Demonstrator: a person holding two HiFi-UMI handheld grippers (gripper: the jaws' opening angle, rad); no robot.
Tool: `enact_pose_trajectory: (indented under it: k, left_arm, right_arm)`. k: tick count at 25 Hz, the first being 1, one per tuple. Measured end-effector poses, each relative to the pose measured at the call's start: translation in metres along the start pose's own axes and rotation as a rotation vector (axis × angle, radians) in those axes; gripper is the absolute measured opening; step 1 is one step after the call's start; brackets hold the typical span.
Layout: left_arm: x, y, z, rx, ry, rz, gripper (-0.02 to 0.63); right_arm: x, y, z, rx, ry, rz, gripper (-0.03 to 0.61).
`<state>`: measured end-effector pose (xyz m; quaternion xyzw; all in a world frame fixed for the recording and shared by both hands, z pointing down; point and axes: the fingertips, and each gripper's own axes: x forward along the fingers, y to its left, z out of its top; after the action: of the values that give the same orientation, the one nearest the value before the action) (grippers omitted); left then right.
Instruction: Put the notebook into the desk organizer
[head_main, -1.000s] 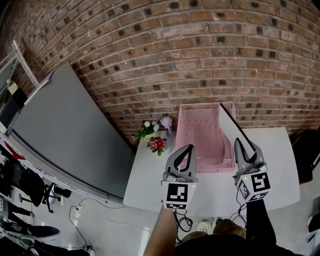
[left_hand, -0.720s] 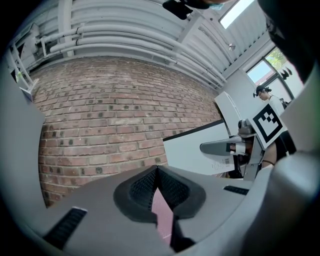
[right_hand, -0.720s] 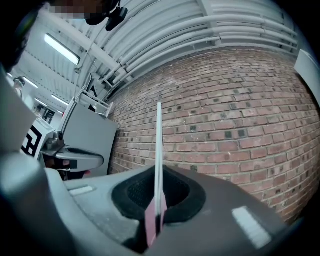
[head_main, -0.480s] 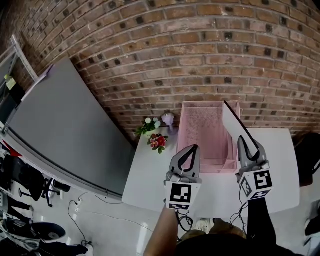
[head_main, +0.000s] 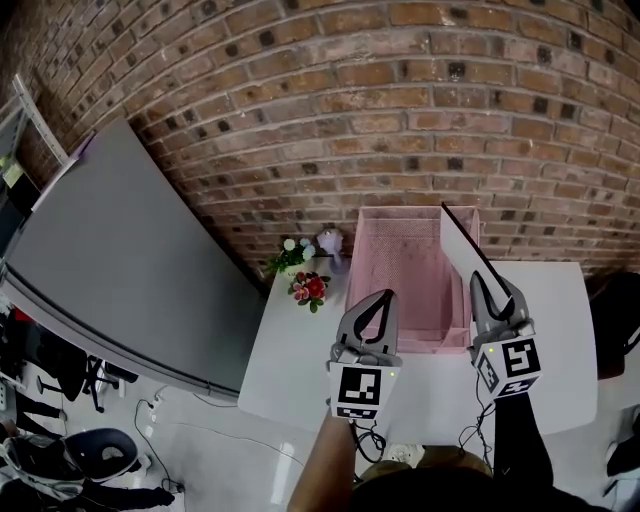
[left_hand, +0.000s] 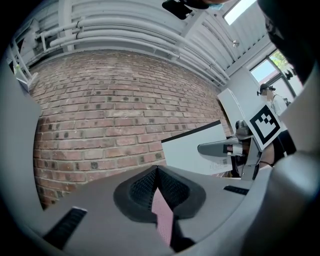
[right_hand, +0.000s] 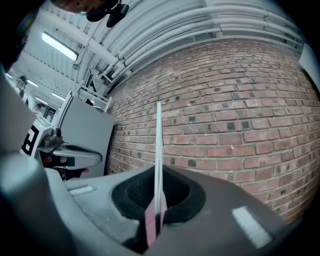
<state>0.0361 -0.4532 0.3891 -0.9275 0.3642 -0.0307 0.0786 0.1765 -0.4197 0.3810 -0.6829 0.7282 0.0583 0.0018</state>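
Observation:
The notebook (head_main: 459, 243) is a thin white board with a black top edge. It stands upright on edge in my right gripper (head_main: 490, 284), which is shut on its lower corner. It hangs over the right side of the pink mesh desk organizer (head_main: 405, 262) on the white table (head_main: 300, 355). In the right gripper view the notebook (right_hand: 158, 150) shows only as a thin white line rising from the jaws. My left gripper (head_main: 385, 296) is shut with nothing in it, level with the organizer's front left. From the left gripper view the notebook (left_hand: 192, 150) is a white sheet with the right gripper's fingers (left_hand: 220, 148) clamped on it.
A brick wall (head_main: 400, 120) rises right behind the organizer. Small flower pots (head_main: 310, 288) and a little figurine (head_main: 331, 241) stand at the table's back left corner. A large grey panel (head_main: 120, 260) leans to the left. A dark chair (head_main: 612, 310) sits at the right edge.
Both grippers have edged forward and a little lower towards the organizer. The notebook has gone along upright in the right gripper.

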Motion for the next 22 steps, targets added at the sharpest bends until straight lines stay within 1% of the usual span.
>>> enact_pose_trajectory:
  k: [4, 8, 12, 16, 22]
  left_arm:
    - [0.006, 0.009, -0.006, -0.002, 0.012, 0.020, 0.008]
    - [0.008, 0.022, -0.010, -0.012, 0.021, 0.046, 0.008]
    - [0.006, 0.034, -0.016, -0.027, 0.033, 0.078, 0.008]
    - [0.006, 0.044, -0.023, -0.032, 0.043, 0.100, 0.008]
    - [0.002, 0.055, -0.030, -0.038, 0.059, 0.129, 0.008]
  right_arm:
    - [0.019, 0.004, -0.008, -0.030, 0.036, 0.029, 0.009]
    - [0.044, 0.016, -0.015, -0.125, 0.105, 0.080, 0.009]
    - [0.075, 0.033, -0.029, -0.291, 0.227, 0.146, 0.009]
    - [0.099, 0.046, -0.064, -0.482, 0.364, 0.203, 0.009]
    - [0.119, 0.065, -0.101, -0.684, 0.517, 0.277, 0.009]
